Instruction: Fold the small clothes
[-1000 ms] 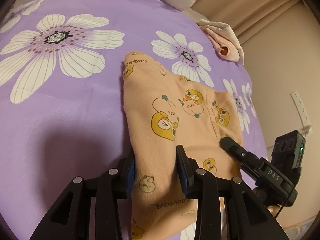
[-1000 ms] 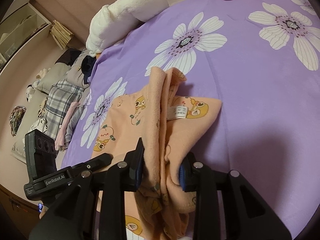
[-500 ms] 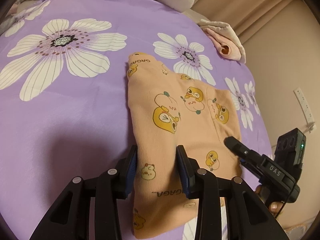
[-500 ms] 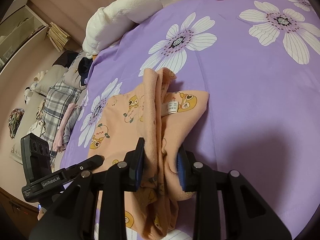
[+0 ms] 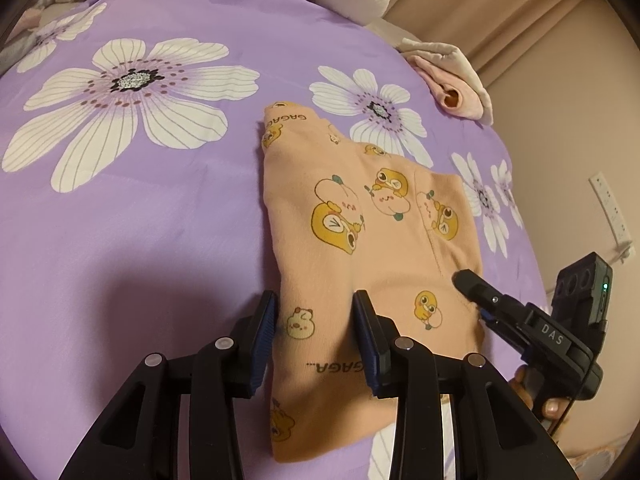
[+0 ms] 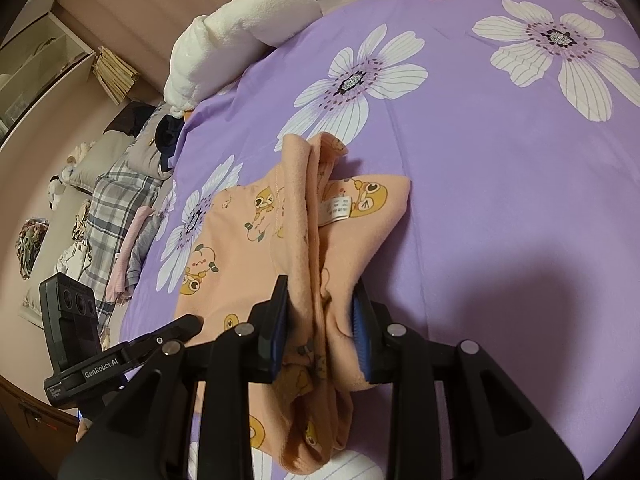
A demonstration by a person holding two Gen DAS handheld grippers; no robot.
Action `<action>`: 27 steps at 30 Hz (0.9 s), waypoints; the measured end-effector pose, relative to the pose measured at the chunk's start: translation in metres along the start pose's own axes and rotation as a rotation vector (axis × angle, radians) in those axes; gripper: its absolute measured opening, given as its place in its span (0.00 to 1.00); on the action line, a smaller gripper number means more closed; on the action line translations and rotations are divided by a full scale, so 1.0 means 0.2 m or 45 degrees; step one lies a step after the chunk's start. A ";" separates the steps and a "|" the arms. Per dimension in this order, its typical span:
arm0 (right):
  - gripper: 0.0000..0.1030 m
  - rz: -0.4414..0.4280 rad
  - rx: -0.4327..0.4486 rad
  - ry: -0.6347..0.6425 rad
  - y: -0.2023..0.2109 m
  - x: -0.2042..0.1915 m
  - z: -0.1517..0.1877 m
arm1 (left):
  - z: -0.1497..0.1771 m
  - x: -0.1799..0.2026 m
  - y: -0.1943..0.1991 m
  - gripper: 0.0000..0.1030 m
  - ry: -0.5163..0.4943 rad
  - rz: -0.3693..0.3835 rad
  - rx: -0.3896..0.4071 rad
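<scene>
Care with the last fold is what this step calls for, I judge: both near corners should travel together toward the far edge so the layers stay square, and the loose inner flap on the right side wants smoothing before anything is let go.

The peach garment [image 5: 372, 240], printed with yellow cartoon figures, lies partly folded on the purple flowered bedspread [image 5: 132, 208], its long axis running from near to far. In the left wrist view its near left part sits between the pads of the left claw [image 5: 316, 332]; the jaws stand moderately apart with cloth filling the gap, and the pads appear to press its edges, so I read this as a hold on the garment. The right claw [image 6: 320, 320] grips a bunched, upright ridge of the same cloth at the near right, jaws narrowed on several layers, a white care label [image 6: 336, 210] showing just beyond on the opened inside.

A pink rolled garment [image 5: 452, 88] lies well apart at the far right edge of the bed, and a white plush blanket [image 6: 240, 28] at the far side.
</scene>
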State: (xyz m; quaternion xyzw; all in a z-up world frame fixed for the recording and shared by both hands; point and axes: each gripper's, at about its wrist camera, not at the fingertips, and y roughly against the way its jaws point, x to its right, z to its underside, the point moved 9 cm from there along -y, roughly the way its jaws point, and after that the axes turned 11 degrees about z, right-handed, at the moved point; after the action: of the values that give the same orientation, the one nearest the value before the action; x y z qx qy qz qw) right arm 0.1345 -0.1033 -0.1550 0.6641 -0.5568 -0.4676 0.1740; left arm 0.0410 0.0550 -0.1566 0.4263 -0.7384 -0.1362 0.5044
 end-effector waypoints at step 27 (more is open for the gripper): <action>0.30 0.039 0.024 -0.004 0.08 0.03 0.03 | 0.06 0.04 0.08 0.35 -0.129 -0.155 0.024</action>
State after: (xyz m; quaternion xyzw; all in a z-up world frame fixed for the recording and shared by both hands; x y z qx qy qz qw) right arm 0.1191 -0.1126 -0.1491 0.6564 -0.5715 -0.4608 0.1740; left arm 0.0222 0.0552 -0.1475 0.4678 -0.7368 -0.1812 0.4533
